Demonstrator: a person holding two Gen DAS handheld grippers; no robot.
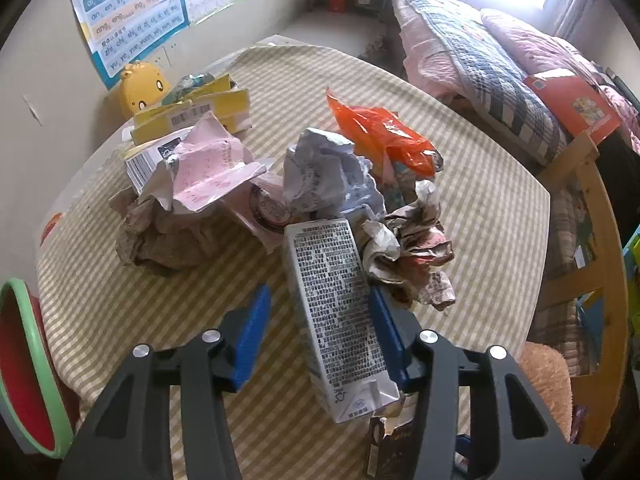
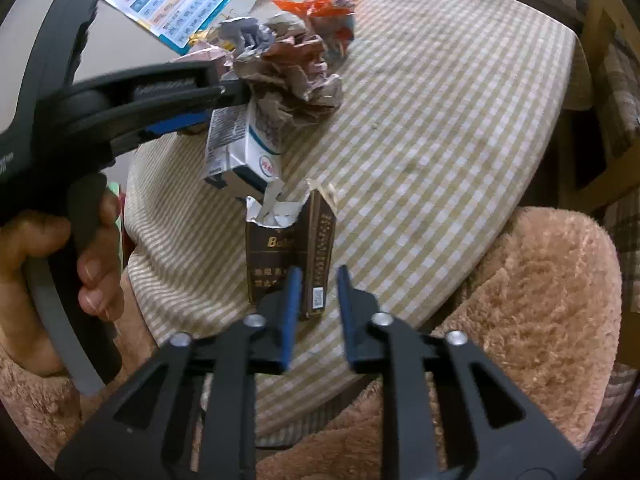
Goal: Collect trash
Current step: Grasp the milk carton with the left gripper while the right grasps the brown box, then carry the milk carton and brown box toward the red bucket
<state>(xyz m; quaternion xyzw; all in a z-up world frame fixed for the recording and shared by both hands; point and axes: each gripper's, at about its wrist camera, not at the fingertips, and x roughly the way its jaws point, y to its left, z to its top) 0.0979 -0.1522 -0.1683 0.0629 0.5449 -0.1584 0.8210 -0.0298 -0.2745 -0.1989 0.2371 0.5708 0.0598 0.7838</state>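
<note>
Left jaws first: my left gripper [image 1: 319,300] stands about half open over the table [image 1: 160,312], pointing steeply down, with the white carton [image 1: 332,304] lying lengthwise between the pads. The right-hand pad [image 1: 386,336] looks to be against the carton's side. The left-hand one stands well clear of it, so nothing is pinched yet.

I judge the carton to be light and probably empty. Its folded end is dented, so its walls will give. A firm squeeze across the flat printed faces would buckle it, and the coated card is a little slick. I would close across the narrow sides near the middle, where the folds stiffen it, and stop as soon as it is held. The wad of crumpled paper [image 1: 408,252] touches its far right edge. It is soft and springy, and may drag along or roll when the carton lifts.

Further right, my right gripper [image 2: 319,276] has its jaws narrow, with a clear gap between the pads and nothing clamped in them. Below them lies the brown box [image 2: 280,248], near the table's front edge, its top torn open and ragged. One pad sits in front of the box's face, so I cannot tell whether it touches.

That box is thin card, light, and weak at the torn mouth. The closed lower end is the stiffer place to take hold, across its narrow sides. The jaws would need to spread wider than they are now to fit round it.
</note>
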